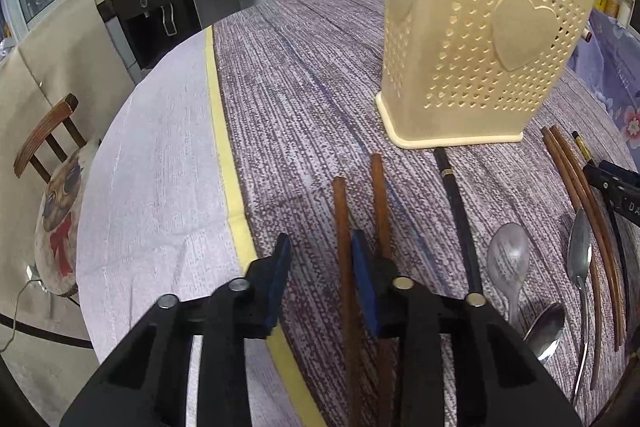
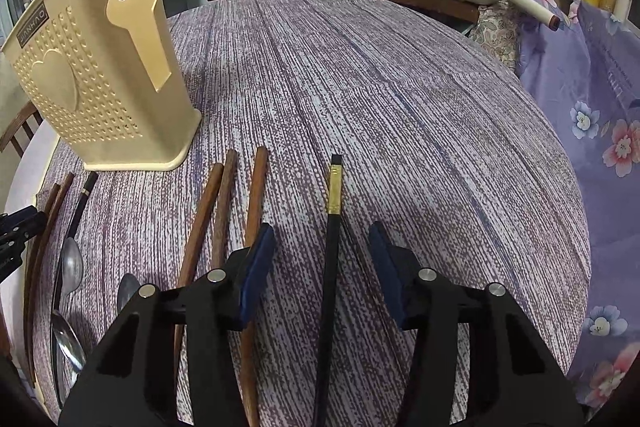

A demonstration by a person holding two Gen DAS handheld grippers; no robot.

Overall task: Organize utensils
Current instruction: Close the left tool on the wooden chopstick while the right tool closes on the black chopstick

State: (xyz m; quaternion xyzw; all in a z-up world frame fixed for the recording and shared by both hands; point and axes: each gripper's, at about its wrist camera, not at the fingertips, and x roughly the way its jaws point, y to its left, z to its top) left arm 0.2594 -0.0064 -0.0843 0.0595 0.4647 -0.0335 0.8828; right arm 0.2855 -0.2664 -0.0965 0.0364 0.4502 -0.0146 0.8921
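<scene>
Left gripper (image 1: 324, 283): jaws narrowed astride one brown wooden chopstick (image 1: 343, 247), pads not visibly pressing. Right gripper (image 2: 322, 267): jaws spread astride a black, gold-banded chopstick (image 2: 333, 251). Both sticks lie flat on the tablecloth (image 2: 400, 87); likely light, stiff, smooth; grip mid-shaft. Beyond: cream perforated holder (image 1: 472, 47), upright.
</scene>
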